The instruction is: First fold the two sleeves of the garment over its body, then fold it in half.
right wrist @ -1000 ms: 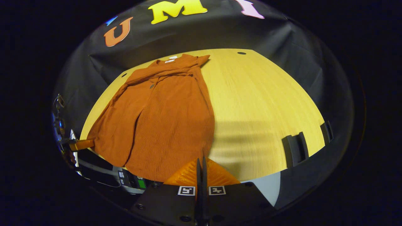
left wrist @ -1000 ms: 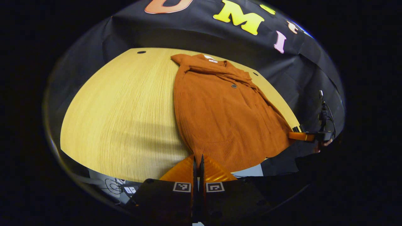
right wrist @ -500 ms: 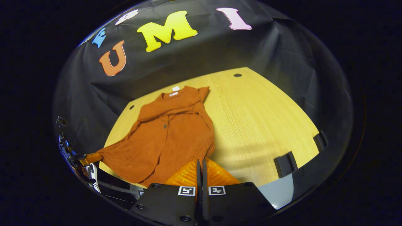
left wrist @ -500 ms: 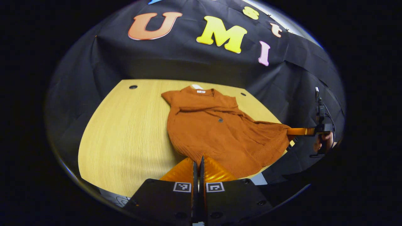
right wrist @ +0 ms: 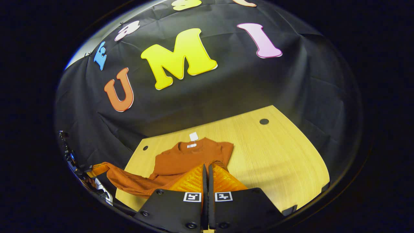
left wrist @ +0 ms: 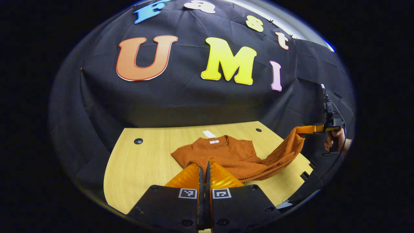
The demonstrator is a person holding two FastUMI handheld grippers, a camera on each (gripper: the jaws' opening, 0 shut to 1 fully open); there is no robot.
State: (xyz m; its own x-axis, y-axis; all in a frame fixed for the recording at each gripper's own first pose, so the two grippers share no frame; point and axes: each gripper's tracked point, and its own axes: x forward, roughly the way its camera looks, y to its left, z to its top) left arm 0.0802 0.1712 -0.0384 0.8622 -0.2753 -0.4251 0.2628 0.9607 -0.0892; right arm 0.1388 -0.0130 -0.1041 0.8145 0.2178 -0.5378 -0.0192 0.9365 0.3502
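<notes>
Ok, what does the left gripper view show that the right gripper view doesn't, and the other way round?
Left gripper view: a hand gripping the right tongs, which pinch a raised corner of the rust knit garment. Right gripper view: the left tongs near the picture's edge, pinching the other raised corner; whatever holds them is too dark to make out. Both: the garment's collar end lying flat on the wooden table, its white tag, and shut tongs up close.
</notes>
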